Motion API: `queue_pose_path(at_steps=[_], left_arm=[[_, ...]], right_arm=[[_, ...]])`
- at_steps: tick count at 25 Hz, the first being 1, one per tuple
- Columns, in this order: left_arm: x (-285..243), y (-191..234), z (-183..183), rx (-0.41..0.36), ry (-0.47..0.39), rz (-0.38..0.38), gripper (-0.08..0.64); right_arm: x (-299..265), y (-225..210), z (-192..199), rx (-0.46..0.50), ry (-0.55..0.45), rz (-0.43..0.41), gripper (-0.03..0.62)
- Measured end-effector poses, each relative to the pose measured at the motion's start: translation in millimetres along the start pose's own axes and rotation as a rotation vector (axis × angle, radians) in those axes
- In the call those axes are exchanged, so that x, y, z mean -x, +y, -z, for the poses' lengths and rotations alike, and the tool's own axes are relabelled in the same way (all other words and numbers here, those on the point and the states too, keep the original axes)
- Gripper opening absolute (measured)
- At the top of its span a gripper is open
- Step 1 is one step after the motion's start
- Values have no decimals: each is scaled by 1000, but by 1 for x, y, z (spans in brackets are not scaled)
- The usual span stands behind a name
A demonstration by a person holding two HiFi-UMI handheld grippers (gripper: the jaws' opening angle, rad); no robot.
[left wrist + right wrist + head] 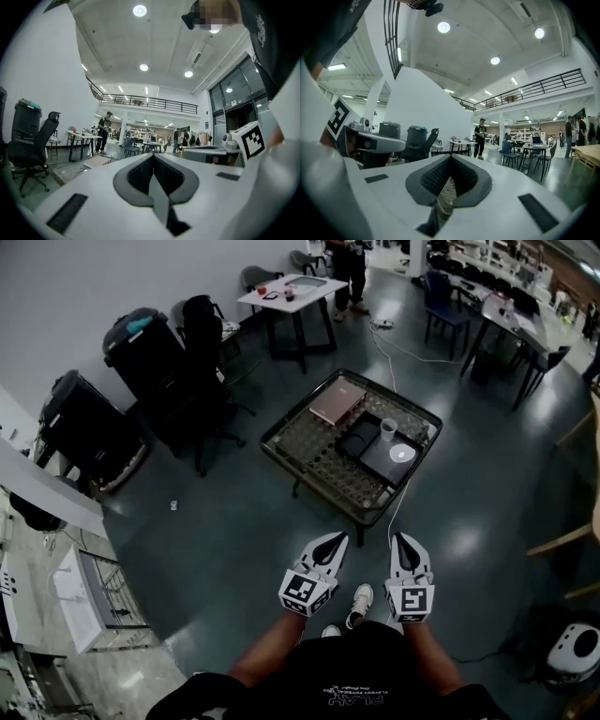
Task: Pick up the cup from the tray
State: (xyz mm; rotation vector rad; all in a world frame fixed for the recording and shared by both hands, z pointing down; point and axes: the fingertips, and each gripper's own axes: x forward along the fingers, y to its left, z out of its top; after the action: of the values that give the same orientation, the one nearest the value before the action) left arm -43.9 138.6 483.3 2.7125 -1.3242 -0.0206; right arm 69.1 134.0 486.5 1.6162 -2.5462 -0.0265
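Note:
The white cup [388, 429] stands upright on a low glass-topped table [309, 442], beside a black tray [359, 439] and a grey tray [394, 457] with a white disc on it. Both grippers hang side by side in front of the person's body, well short of the table and above the floor. In the head view my left gripper [335, 538] and right gripper [403, 538] point toward the table. The left gripper [153, 157] has its jaws together with nothing between them. The right gripper [451, 159] is also shut and empty. The cup does not show in either gripper view.
A pinkish-brown flat case [337, 401] lies on the table's far side. Black office chairs [202, 352] and black bins [141, 348] stand to the left. A white table [295, 292] with a person [349, 268] beside it is beyond. A cable [389, 352] runs across the floor.

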Motion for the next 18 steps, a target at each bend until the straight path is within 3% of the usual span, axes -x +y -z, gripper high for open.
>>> queue_pose_path(at_steps=[7, 18], left_arm=[[-51, 21, -5, 50, 6, -31, 8], [-99, 32, -9, -22, 39, -22, 8]], right_arm=[[-38, -41, 3, -23, 4, -16, 9], [-85, -74, -1, -50, 8, -35, 11]])
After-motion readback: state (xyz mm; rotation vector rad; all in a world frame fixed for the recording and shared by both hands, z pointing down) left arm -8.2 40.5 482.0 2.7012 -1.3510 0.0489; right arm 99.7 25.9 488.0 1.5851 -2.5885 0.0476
